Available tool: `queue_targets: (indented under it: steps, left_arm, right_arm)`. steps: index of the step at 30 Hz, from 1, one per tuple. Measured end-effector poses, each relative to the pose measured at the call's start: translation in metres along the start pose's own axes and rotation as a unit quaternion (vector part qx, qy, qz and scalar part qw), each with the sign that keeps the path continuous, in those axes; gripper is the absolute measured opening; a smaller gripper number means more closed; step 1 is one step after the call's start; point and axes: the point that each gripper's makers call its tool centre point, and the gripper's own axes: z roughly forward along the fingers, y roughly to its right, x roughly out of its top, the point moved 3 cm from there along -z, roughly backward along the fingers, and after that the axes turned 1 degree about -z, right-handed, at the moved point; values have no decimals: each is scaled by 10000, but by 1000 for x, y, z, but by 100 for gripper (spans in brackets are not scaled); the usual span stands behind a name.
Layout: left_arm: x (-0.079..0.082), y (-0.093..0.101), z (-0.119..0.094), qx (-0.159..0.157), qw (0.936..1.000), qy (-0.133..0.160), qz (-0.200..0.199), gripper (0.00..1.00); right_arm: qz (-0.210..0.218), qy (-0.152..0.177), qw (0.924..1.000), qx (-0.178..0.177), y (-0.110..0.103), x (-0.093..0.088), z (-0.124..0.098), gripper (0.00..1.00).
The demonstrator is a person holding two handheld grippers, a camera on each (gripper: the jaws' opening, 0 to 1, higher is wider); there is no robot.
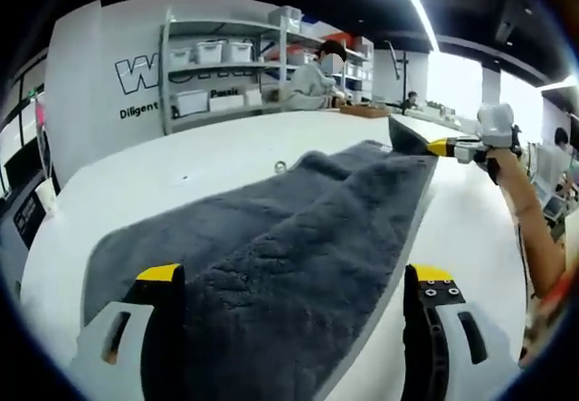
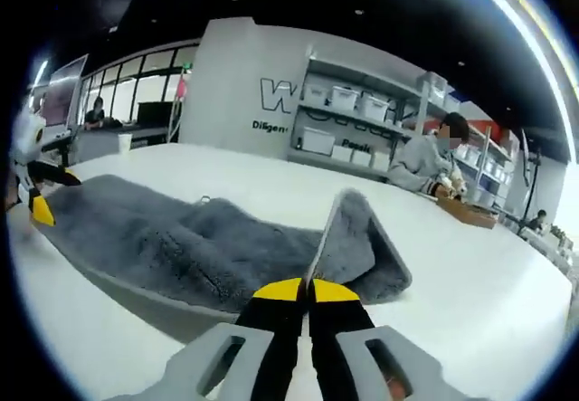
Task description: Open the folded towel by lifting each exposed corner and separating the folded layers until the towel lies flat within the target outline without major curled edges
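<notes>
Holding the grey towel (image 2: 208, 247) by one corner, my right gripper (image 2: 308, 291) had its jaws pressed together on the edge, with the pinched corner standing up off the white table (image 2: 470, 319) like a small tent, so the layer could be peeled away from what lay under it. My left gripper (image 1: 294, 279) sat at the other end with its jaws spread wide, one either side of the thick top fold; whether the pads actually touched the cloth I could not tell, the pile hid them. That spacing made sense to me: one tool tensioning the far corner, the other ready to pin or take the near end so the towel would not drag across the table. In the left gripper view the towel ran away from me in a long strip, a thinner lower layer showing to the left of the plush upper one, so it was still folded along its length. No target outline was visible on the table. A person sat at a far bench (image 2: 466, 209) in front of shelving (image 1: 222, 66), well apart from the work.
</notes>
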Motion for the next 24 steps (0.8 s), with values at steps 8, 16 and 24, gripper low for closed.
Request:
queue_targets:
  steps: [8,16,24]
  left_arm:
    - [-1,1,1,-16,10000,-26,-11,98]
    - [-3,3,1,-32,10000,-39,-22,98]
    - [-3,3,2,-38,10000,-60,-21,98]
  right_arm:
    - [104,-114,9998,-95,-1,-22,-22,0]
    - [236,-245,9993,-144,-6,-42,-41,0]
    - [281,-394,9986,-210,-7,-60,-62,0]
